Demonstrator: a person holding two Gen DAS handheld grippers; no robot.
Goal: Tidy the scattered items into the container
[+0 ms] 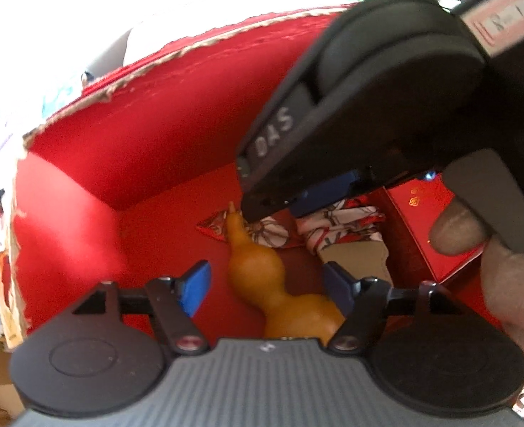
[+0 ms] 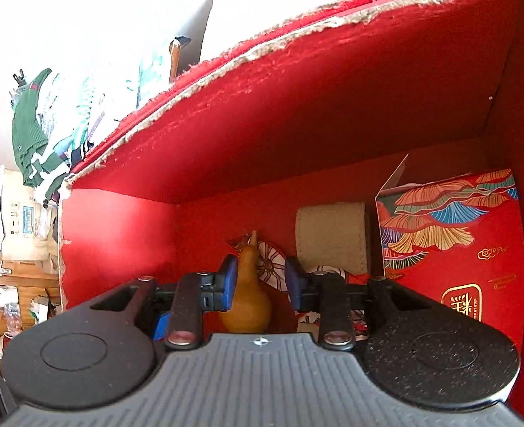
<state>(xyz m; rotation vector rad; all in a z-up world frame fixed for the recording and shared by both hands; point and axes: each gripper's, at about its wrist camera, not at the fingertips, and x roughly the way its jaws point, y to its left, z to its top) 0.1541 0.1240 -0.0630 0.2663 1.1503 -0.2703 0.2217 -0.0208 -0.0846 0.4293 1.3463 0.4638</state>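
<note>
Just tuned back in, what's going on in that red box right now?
Both tools are down inside the red box. The gourd lies on the box floor between the open fingers of the left tool, which do not press on it. The right tool hangs open above it. A patterned cloth, a beige roll and a red carton are already inside.

home: hung clothes (image 2: 30, 124), wooden cabinets (image 2: 12, 284)

Red box (image 2: 297, 135) left floor free; gourd (image 1: 258, 277) centre, scarf (image 1: 340, 227), packet (image 2: 457, 249) crowd right.
</note>
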